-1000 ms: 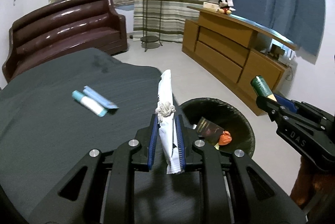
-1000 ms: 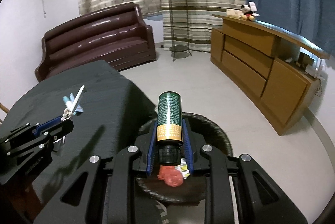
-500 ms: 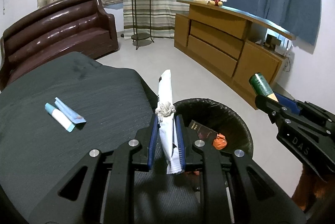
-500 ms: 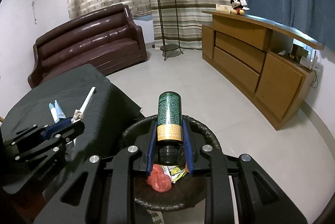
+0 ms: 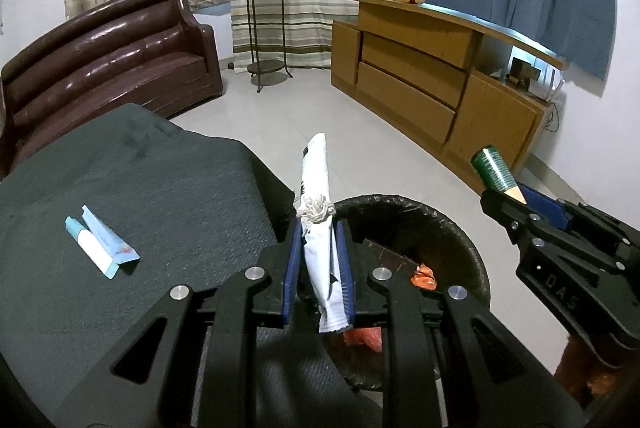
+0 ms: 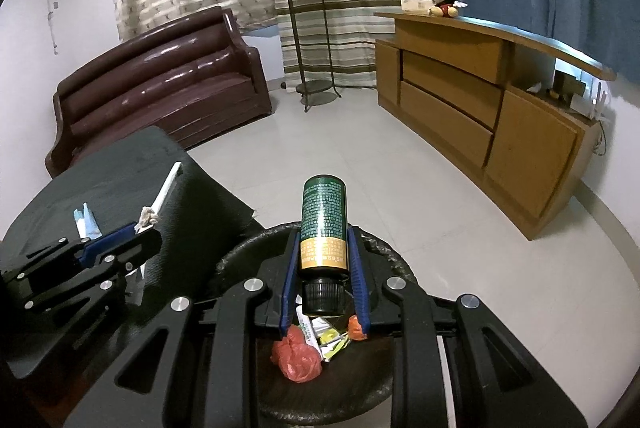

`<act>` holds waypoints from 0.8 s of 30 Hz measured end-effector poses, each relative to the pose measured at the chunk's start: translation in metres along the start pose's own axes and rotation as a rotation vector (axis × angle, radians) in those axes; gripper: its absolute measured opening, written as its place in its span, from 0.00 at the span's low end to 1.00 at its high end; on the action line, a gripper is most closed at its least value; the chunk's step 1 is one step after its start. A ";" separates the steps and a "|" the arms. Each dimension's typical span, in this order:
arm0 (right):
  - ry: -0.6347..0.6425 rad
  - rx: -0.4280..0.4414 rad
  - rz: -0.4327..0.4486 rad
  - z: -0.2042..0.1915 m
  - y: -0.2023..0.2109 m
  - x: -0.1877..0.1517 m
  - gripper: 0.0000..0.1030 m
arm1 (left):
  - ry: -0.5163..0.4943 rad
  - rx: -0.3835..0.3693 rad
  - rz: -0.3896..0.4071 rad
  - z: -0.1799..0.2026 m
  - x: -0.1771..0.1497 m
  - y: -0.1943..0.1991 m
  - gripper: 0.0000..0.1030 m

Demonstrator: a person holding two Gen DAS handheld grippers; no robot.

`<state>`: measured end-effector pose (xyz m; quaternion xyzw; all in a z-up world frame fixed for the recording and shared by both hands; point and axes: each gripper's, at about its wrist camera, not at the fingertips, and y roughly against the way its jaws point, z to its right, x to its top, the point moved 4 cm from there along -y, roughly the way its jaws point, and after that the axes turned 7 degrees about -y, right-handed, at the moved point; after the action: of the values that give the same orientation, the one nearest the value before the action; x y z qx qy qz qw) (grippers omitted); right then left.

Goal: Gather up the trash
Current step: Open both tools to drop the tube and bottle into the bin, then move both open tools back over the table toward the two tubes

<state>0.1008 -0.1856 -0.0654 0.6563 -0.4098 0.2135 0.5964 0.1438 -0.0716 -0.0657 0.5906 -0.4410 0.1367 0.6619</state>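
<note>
My left gripper [image 5: 318, 228] is shut on a white folded packet [image 5: 318, 187] tied round with a knot of string. It hangs over the near rim of the black-lined trash bin [image 5: 460, 232]. My right gripper [image 6: 323, 234] is shut on a green bottle [image 6: 323, 216] with a gold band and a black cap, held above the bin [image 6: 240, 252]. Inside the bin lie red plastic [image 6: 298, 354] and paper scraps. A light blue tube and wrapper [image 5: 100, 246] lie on the dark table [image 5: 160, 187]. The right gripper [image 5: 520, 205] shows at the right of the left wrist view.
The dark cloth-covered table [image 6: 132, 163] stands left of the bin. A brown leather sofa [image 5: 100, 59] is behind it. A plant stand [image 5: 264, 15] stands by the striped curtains. A wooden cabinet [image 5: 432, 75] with a plush toy runs along the right. Pale floor tiles lie between.
Both grippers have shifted toward the bin with their loads. In the left wrist view the table and the blue tube have slid left, and the bin now lies under the left fingers.
</note>
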 end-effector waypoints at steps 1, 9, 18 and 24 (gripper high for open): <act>-0.002 -0.002 -0.003 0.000 -0.001 -0.001 0.24 | 0.001 0.001 -0.003 0.001 0.000 -0.002 0.18; -0.020 -0.012 -0.014 0.004 -0.004 -0.001 0.34 | 0.012 0.004 -0.011 0.000 0.000 -0.006 0.38; -0.021 -0.013 -0.007 0.003 0.000 0.000 0.38 | 0.031 0.013 -0.013 -0.002 0.000 -0.006 0.49; -0.015 -0.014 -0.009 0.002 0.001 0.002 0.47 | 0.047 0.019 -0.018 -0.004 -0.002 -0.002 0.51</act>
<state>0.1011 -0.1878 -0.0637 0.6557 -0.4130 0.2031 0.5986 0.1457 -0.0680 -0.0676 0.5974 -0.4185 0.1489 0.6677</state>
